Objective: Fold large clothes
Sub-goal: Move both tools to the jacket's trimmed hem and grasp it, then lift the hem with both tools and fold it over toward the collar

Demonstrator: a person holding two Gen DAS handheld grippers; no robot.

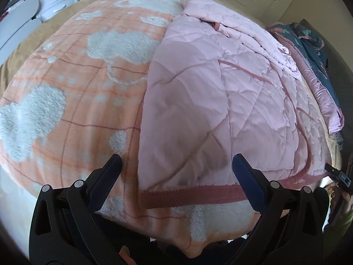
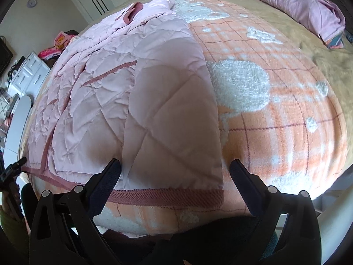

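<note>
Both your grippers — left gripper (image 1: 176, 161) and right gripper (image 2: 175, 163) — hang with jaws apart and empty over the ribbed hem (image 1: 194, 195) of the pink jacket (image 1: 198, 110), spread flat on the blanket (image 1: 77, 101) — presumably ready for folding.

Garment: pale pink quilted jacket (image 1: 220, 101), darker pink ribbed hem (image 1: 189, 195)
Pose: flat, sides folded inward
Place: on orange-and-white blanket (image 1: 77, 92)

No readable text, label, brand, number or sign shows in either view.
</note>
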